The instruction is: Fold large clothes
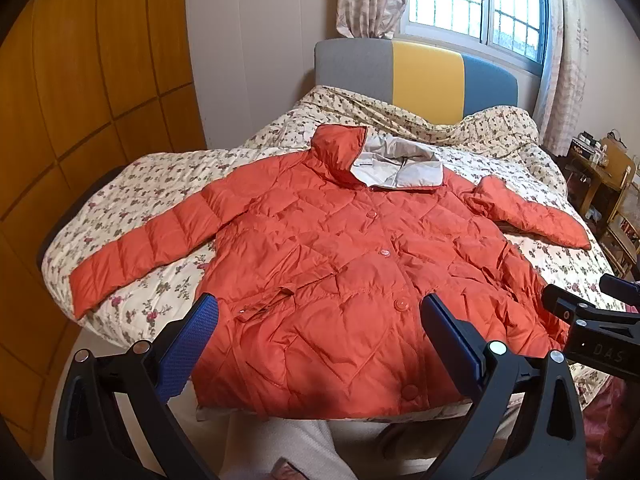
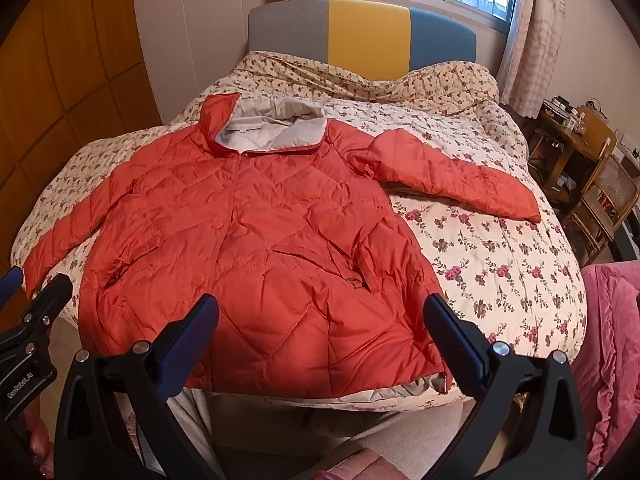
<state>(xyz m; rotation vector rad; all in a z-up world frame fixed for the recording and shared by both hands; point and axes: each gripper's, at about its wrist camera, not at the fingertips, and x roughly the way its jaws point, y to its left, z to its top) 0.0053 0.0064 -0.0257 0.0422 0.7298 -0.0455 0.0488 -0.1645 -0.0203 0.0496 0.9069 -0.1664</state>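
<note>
Jacket: orange quilted jacket (image 1: 340,256) is lying flat on the floral quilt (image 2: 500,248), collar pointing to 12 o'clock.
Left gripper (image 1: 320,320): fingers spreading wide, gripping nothing.
Right gripper (image 2: 322,320): fingers spreading wide, gripping nothing.

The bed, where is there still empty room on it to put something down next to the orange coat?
Most bare quilt lies right of the orange coat, between its body, its right sleeve and the bed's edge. A strip runs between the collar and the headboard. The left side is tighter: the left sleeve nearly reaches the edge.
</note>
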